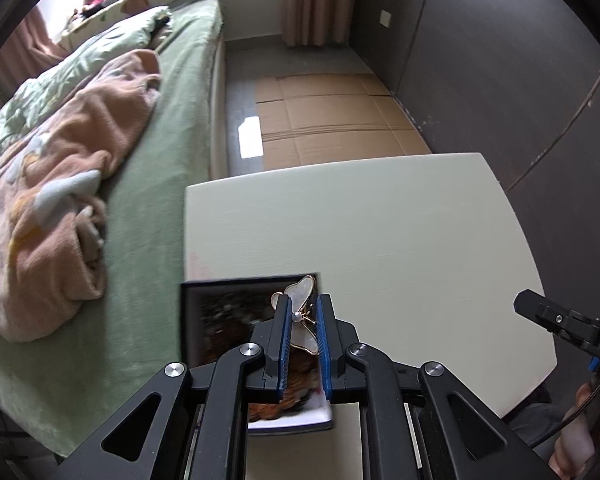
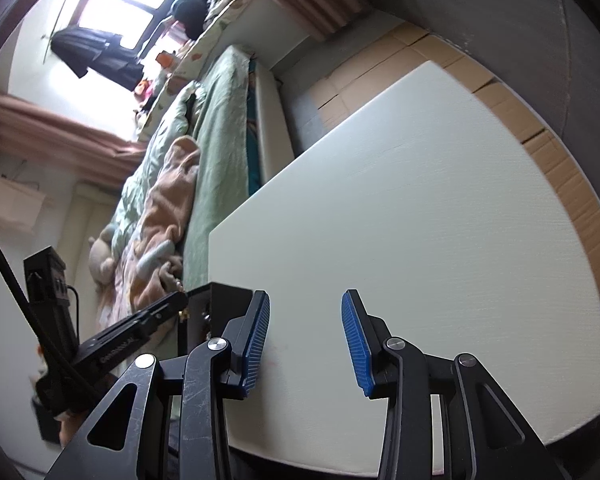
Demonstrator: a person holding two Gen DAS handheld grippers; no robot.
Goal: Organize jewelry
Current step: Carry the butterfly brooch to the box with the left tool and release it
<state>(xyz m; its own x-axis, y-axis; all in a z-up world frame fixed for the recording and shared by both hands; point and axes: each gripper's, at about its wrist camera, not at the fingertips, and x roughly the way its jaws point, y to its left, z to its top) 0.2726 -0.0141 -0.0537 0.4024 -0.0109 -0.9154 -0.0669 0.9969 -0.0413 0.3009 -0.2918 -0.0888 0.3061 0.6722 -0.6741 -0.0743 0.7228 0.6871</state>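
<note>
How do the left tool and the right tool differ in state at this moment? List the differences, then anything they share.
The left tool is shut on a butterfly brooch; the right tool stands open and holds nothing. The left tool hangs over a dark box; the right tool over the bare white table. Both have blue ribbed pads.

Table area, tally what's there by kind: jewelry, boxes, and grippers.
Jewelry: 1, butterfly brooch pinched in the left gripper
Boxes: 1, dark box
Grippers: 2, including the right gripper, jaws apart with nothing in them
Total: 4
</note>
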